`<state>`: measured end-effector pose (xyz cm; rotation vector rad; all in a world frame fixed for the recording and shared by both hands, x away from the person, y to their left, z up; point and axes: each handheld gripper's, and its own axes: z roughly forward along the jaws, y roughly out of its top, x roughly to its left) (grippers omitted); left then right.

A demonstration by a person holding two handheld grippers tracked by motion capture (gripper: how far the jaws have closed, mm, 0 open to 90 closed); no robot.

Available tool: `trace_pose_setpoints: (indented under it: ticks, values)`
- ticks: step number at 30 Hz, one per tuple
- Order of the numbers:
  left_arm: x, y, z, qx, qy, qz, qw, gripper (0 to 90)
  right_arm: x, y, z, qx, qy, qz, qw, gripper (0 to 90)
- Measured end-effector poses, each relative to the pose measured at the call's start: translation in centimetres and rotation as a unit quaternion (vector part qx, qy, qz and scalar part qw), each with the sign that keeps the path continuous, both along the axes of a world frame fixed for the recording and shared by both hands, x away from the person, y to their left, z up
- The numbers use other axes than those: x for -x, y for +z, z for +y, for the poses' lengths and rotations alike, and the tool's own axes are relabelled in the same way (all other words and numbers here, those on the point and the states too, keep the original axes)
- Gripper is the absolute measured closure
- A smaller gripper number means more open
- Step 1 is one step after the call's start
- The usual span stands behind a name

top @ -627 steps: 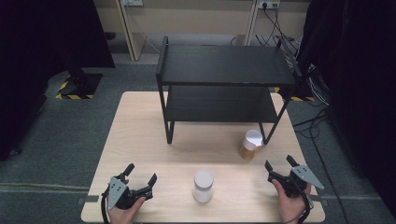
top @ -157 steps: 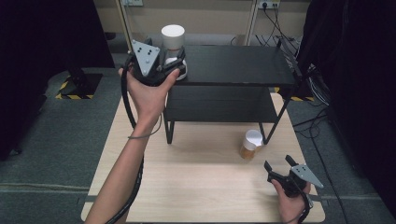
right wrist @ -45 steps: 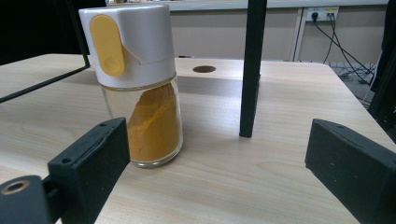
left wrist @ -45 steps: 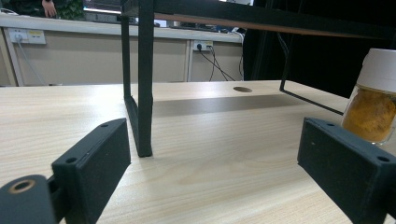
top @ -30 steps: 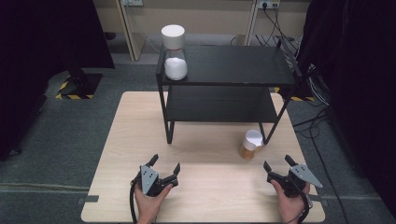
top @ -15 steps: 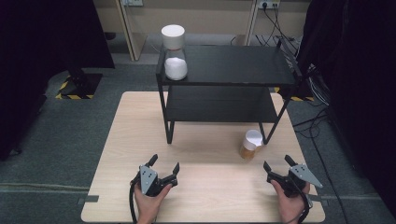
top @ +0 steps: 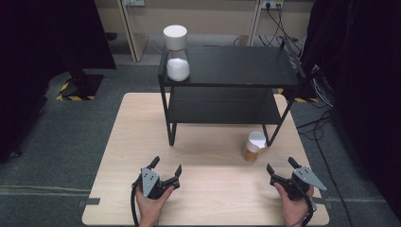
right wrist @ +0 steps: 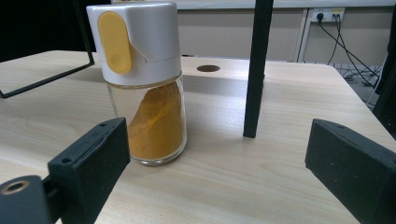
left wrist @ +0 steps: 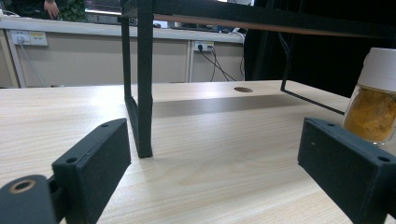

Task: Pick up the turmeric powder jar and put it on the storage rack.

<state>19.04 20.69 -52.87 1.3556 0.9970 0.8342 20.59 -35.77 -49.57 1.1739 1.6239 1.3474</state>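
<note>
Left hand-held gripper (top: 166, 169) open and empty, low centre-left of the high view on the desk (top: 123, 142). Right hand-held gripper (top: 282, 166) open too, lower right. Nearest thing to mine: orange-spice jar (top: 253, 146), clear glass, white cap, yellow flip tab, upright by the black rack's (top: 227, 66) right front leg. White-powder jar (top: 176, 53) on rack top, upper left.

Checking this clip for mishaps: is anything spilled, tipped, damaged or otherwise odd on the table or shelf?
Nothing stands out. The white-powder jar stands upright on the black shelf's top tier at its left end, the orange-powder jar stands upright on the table with its lid closed, and no powder is spilled.
</note>
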Motion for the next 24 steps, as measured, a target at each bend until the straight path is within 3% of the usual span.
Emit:
trace_pose_setpoints:
  ticks: [16, 20, 24]
  values:
    - [0.05, -0.08, -0.02, 0.001, 0.001, -0.002, 1.0, 8.9, -0.01, -0.09, -0.27, -0.003, 0.007, -0.002, 1.0, 6.7]
    - [0.03, -0.05, -0.01, 0.001, 0.001, -0.001, 1.0, 8.9, 0.03, -0.41, -0.61, -0.02, 0.006, -0.006, 0.9998, 7.2]
    - [-0.02, -0.01, 0.03, 0.003, 0.001, 0.001, 1.0, 8.8, 0.04, -0.48, -0.63, -0.021, 0.01, -0.014, 0.9996, 6.9]
